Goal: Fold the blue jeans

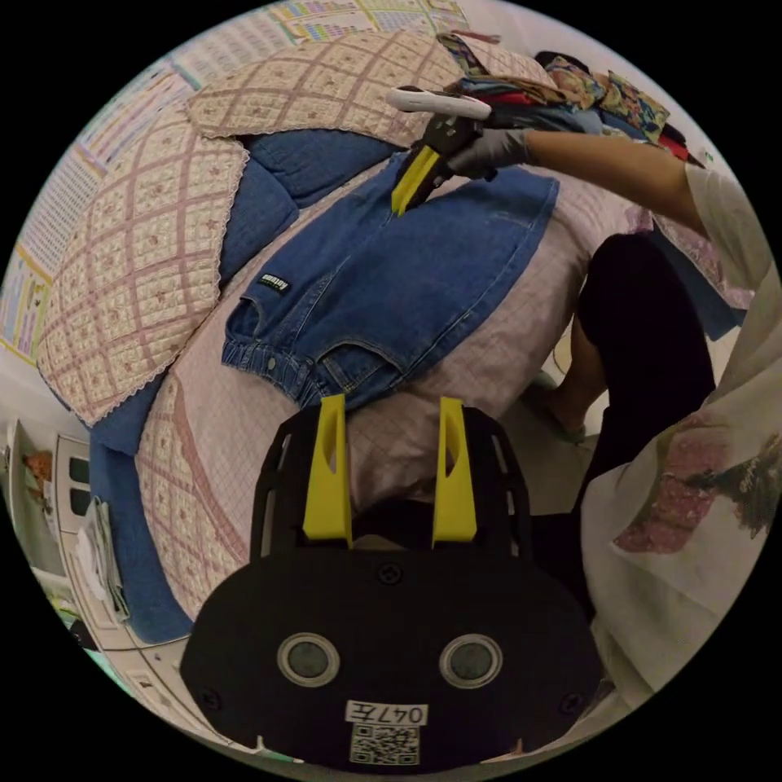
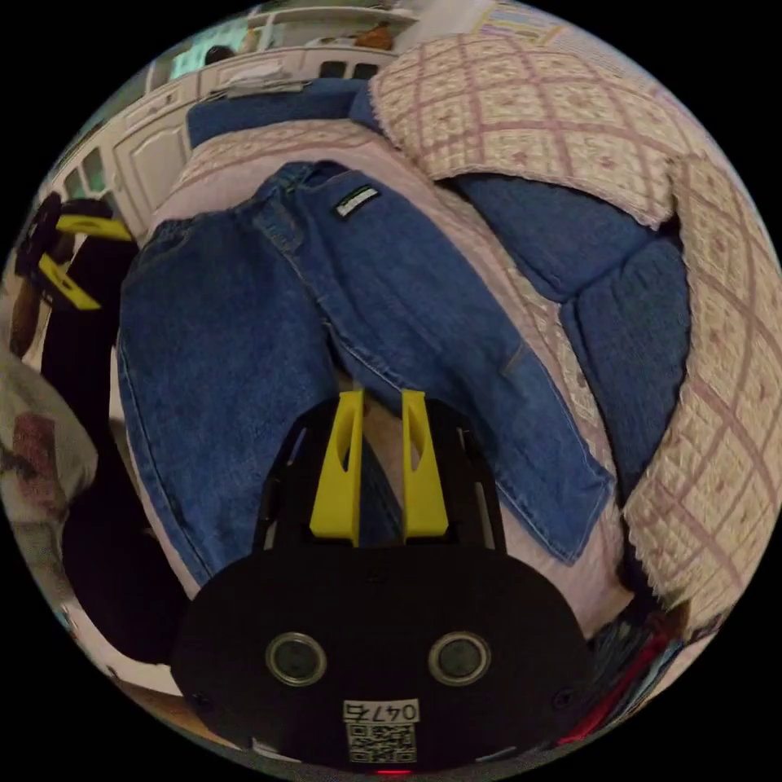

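Here, in the left gripper view, the left gripper (image 1: pixel 391 407) is seen at the bottom centre of the frame, its two yellow fingers (image 1: pixel 328 472) held wide apart and released, with nothing between them. Their tips are placed just below the waistband of the blue jeans (image 1: pixel 391 277), which are spread flat on a pink checked bed cover (image 1: pixel 244 440) in the middle of the frame. Further up, the right gripper (image 1: pixel 401 205) is held by a gloved hand (image 1: pixel 489 151), and its tips are pointed down onto the denim near the crotch.

In the right gripper view, the right gripper's own yellow fingers (image 2: pixel 340 468) are seen at lower centre, drawn close together with a narrow gap; whether cloth is pinched between them cannot be told. The jeans are laid above them with the two legs parted. A quilted cushion (image 2: pixel 529 106) is seen at the upper right, and the left gripper (image 2: pixel 73 257) appears at the far left edge.
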{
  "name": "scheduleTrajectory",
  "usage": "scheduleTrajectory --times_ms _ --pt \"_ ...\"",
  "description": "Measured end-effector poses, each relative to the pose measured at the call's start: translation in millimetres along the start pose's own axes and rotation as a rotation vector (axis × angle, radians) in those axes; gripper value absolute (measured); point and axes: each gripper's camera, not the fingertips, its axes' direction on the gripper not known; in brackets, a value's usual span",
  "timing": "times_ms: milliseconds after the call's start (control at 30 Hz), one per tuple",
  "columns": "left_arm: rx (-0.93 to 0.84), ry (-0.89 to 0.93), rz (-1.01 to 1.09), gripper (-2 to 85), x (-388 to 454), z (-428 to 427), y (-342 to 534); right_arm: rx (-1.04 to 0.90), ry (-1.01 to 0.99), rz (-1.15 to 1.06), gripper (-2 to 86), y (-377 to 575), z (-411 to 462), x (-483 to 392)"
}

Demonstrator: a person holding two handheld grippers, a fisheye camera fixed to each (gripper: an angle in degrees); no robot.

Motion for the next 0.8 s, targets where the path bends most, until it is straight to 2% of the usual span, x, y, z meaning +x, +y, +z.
scheduleTrajectory --times_ms 167,267,400,500,567,633,700,800 --pt "-0.015 -0.097 0.033 16.0 17.0 4.1 -24.2 0.066 0.093 -0.067 2.7 -19.8 -23.7 -2.1" --pt "-0.043 -0.163 0.055 15.2 25.4 3.7 -39.8 0.043 0.109 -0.107 0.8 -31.5 -28.5 -5.1" --pt "-0.055 -0.136 0.067 11.9 29.6 -3.0 -56.1 0.017 0.105 -0.13 -0.1 -39.6 -40.9 -13.4" --pt "-0.051 -0.186 0.088 8.6 34.5 -12.6 -58.0 0.147 0.025 -0.054 -0.3 -26.7 -67.8 -9.6" --pt "-0.057 -0.192 0.1 6.8 37.1 -17.3 -57.7 0.046 -0.072 -0.033 0.0 -19.1 -47.2 -7.6" --pt "-0.061 -0.192 0.127 5.6 41.0 -22.7 -57.2 0.043 -0.033 0.012 0.7 -10.9 -49.7 -11.5" --pt "-0.053 -0.193 0.136 4.9 42.5 -32.2 -55.9 0.117 0.049 0.105 2.2 5.6 -79.1 -11.9" --pt "-0.037 -0.206 0.135 5.9 38.8 -50.6 -50.3 0.361 0.12 0.331 3.7 70.0 -158.9 -12.2"
